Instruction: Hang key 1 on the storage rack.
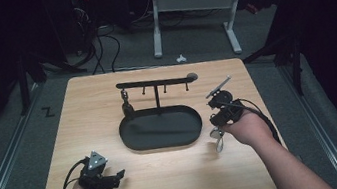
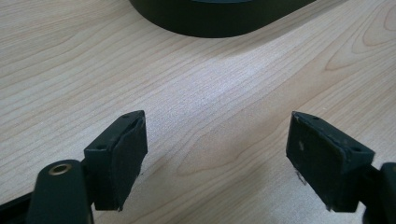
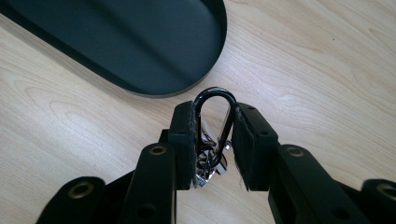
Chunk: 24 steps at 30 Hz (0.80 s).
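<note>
My right gripper (image 3: 214,122) is shut on a shiny black carabiner (image 3: 215,94), whose loop sticks up between the pads; small silver keys or rings (image 3: 208,164) hang below it. In the high view this gripper (image 1: 218,132) is just off the right end of the black oval tray (image 1: 135,142), low over the table. A black T-shaped rack (image 1: 154,82) with several hooks rises from the tray's far rim, and one dark item (image 1: 127,103) hangs near its left end. My left gripper (image 1: 119,174) rests open near the front left edge, its jaws (image 2: 217,135) wide apart with nothing between them.
The light wooden table (image 1: 84,117) ends close to both hands at the front. The tray's rim (image 2: 210,25) lies ahead of the left gripper and the tray's end (image 3: 140,42) ahead of the right. Cables and a desk frame (image 1: 192,15) stand beyond the table.
</note>
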### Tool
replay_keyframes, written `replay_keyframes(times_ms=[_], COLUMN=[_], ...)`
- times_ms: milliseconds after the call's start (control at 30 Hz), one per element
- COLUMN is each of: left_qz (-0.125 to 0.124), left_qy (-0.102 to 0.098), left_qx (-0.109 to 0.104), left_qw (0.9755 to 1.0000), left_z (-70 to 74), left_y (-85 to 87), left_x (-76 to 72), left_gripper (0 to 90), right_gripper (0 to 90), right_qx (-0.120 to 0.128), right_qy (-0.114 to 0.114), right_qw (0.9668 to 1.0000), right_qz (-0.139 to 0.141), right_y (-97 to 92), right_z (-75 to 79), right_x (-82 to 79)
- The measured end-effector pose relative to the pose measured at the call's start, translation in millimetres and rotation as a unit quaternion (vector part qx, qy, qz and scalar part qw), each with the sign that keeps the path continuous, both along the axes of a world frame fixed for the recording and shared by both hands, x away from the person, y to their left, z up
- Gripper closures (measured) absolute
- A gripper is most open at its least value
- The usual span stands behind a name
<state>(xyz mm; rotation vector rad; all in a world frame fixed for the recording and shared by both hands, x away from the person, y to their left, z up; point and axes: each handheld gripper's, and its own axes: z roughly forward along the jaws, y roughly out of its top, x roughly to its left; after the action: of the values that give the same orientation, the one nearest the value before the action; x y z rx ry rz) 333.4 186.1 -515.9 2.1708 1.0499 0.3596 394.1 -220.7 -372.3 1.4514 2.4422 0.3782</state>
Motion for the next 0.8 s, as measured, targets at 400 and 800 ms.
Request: replay_keyframes(times_ms=[400,800], left_qz=[0.004,0.007], left_qy=[0.001,-0.003], left_qx=[0.000,-0.003], left_qw=[1.0000,1.0000], left_z=[0.5,1.1], left_y=[1.8,2.6], left_x=[0.1,-0.7], left_gripper=[21.1,21.1], right_gripper=[69.9,69.9], right_qx=[0.000,0.011], right_qy=[-0.007,-0.019], right_qw=[1.0000,0.9998], right_qz=[0.002,0.004], right_y=[3.6,12.8], right_z=[10.4,22.7], right_x=[1.7,9.4])
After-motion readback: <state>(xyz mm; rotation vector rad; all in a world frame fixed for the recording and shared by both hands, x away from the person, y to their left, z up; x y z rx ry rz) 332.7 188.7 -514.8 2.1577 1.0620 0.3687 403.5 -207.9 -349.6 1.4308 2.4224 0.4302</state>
